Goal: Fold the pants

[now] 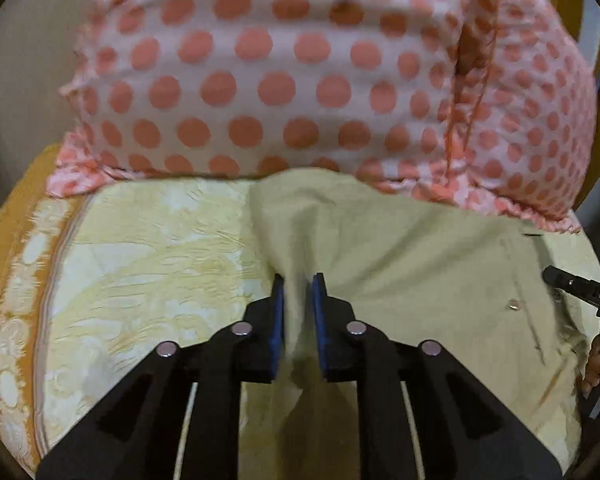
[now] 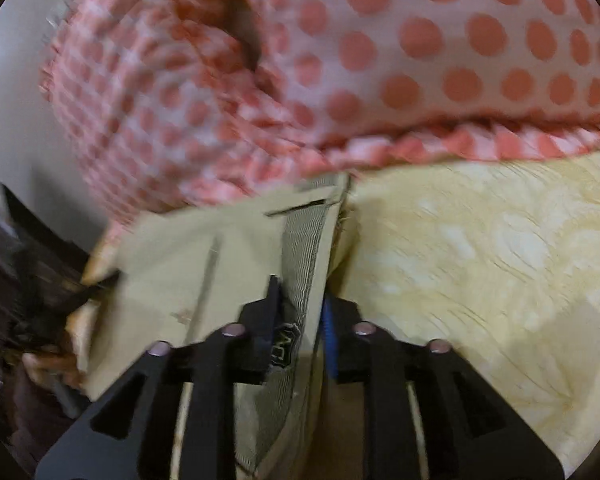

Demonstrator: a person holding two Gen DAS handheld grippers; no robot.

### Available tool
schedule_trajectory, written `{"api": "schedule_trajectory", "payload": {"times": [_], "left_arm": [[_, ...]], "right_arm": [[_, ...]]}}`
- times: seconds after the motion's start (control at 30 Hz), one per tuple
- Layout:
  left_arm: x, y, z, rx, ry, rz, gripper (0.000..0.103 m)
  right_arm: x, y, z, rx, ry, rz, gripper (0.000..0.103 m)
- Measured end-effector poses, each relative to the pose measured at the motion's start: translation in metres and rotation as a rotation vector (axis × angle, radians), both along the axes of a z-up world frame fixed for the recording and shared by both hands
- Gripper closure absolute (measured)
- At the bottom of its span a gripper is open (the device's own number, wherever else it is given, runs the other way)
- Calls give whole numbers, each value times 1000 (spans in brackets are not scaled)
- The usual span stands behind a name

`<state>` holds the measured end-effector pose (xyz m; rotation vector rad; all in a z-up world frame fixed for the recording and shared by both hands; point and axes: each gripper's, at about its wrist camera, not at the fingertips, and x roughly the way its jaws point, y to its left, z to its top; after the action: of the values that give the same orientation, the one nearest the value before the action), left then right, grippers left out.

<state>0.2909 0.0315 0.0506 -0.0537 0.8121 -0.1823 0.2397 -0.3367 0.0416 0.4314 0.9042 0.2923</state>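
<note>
**Both tools are gripping the khaki pants on the bed**

The khaki pants [image 1: 380, 248] are lying on a bed [image 1: 148, 264] that is wearing a pale yellow patterned cover with an orange border. They are resting in the middle part of the bed, and their far end is reaching up to the polka-dot pillows [image 1: 260, 80], which are standing along the head edge of the bed.

The left tool [image 1: 299, 300] is nearly closed, and a raised fold of the pants fabric is sitting pinched between its blue pads [image 1: 278, 320]. The fabric is rising from the bed surface into the narrow gap.

The right tool [image 2: 300, 304] is also nearly closed. It is holding the waist part of the pants [image 2: 204, 248], where a grey striped inner band [image 2: 304, 240] is showing between the fingers. The pictures are blurred here, so small details are not readable.

In the left wrist view, the right tool [image 1: 580, 288] is appearing at the right border, near a small button [image 1: 514, 305] on the pants.
</note>
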Motion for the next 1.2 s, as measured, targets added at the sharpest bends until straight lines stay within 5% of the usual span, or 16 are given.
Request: {"api": "schedule_trajectory", "payload": {"times": [0.07,0.2,0.3,0.37,0.43,0.5,0.57,0.73,0.9,1.2], "left_arm": [[-23,7,12,-45,-46,-21,84],[-52,1,9,-188,11,-157,75],[-45,-23,-26,-105,144,-165,81],[-51,-29,-28,-48,110,-135,84],[-75,-32,-14,-21,73,-104,65],[-106,-35,-4,27,-12,-72,17],[-143,-45,1,126,-87,-38,7],[-196,-56,-23,187,-52,-8,3],[-206,-46,-48,161,23,42,2],[-216,-36,-50,140,10,59,2]], "right_arm": [[-23,0,14,32,-85,34,56],[-46,24,15,112,-100,178,50],[-40,40,-19,64,42,192,42],[-45,41,-12,16,40,136,42],[-68,51,5,-92,2,80,32],[-105,64,19,-146,-87,84,13],[-141,84,21,-177,-134,112,10],[-180,115,-1,-277,-106,100,9],[-181,135,-17,-372,-51,56,1],[-187,146,-21,-444,-45,14,1]]}}
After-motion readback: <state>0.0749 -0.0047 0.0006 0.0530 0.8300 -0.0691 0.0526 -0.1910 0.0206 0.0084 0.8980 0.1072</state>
